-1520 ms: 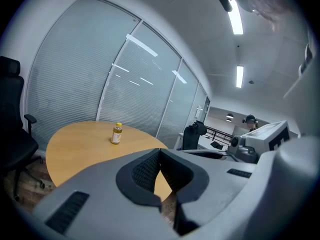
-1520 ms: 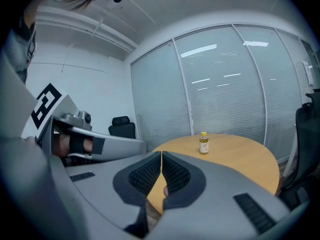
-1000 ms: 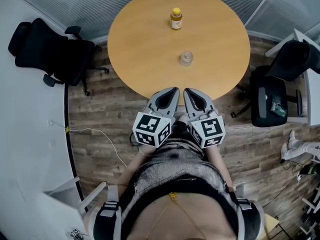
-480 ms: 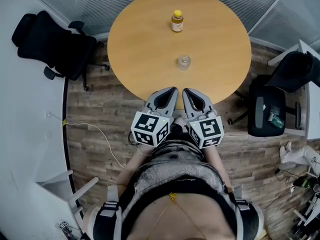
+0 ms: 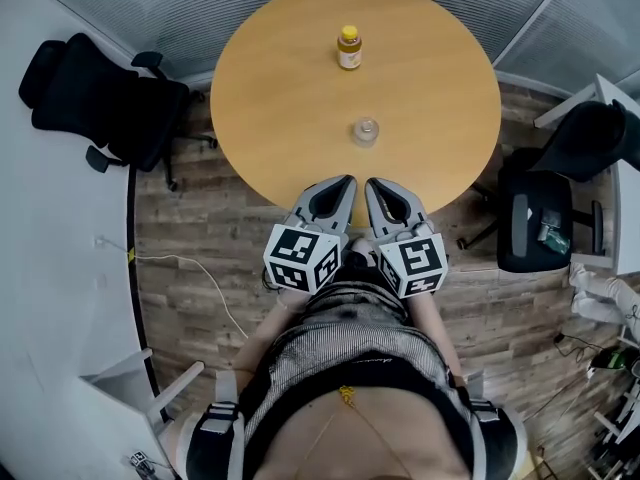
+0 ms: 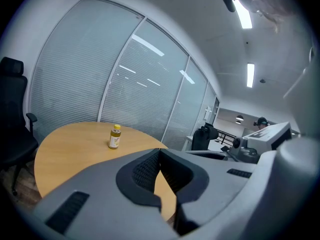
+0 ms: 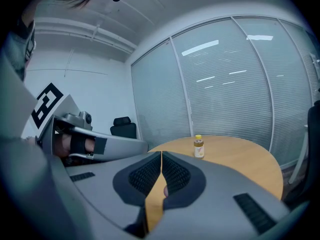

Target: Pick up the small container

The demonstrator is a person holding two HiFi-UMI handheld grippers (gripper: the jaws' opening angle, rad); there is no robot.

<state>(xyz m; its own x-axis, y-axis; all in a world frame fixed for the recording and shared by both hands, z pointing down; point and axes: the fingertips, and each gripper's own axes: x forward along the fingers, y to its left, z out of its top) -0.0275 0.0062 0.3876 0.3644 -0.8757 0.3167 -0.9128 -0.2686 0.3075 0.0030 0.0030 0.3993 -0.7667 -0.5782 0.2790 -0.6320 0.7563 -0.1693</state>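
A: The left gripper [image 5: 338, 186] was clamped right down, jaws together, and nothing sat between them.

B: Same story on the right gripper [image 5: 381, 184]. Its own view showed the two ribbed pads meeting at the tip, with only table wood showing through the gap lower down.

A: The pair were held side by side, almost touching, in front of the person's striped top. Both pointed forward, tips at the near edge of the round wooden table [image 5: 280, 98].

B: And the target was out ahead. The small clear container [image 5: 366, 131] stood upright on the tabletop, well apart from both grippers and roughly in line with the gap between them.

A: Nobody was touching it. Farther back, toward the far edge, stood a bottle [image 5: 349, 47] with a yellow cap, a shade to the left of the container and well clear of it.

B: That bottle was the thing both gripper views caught, upright on the wood with blinds behind glass panels beyond.

A: Around the table, a black office chair [image 5: 95, 98] stood off to the left. A second dark chair [image 5: 538, 213] stood to the right, and a white cable [image 5: 190, 268] trailed across the plank floor.
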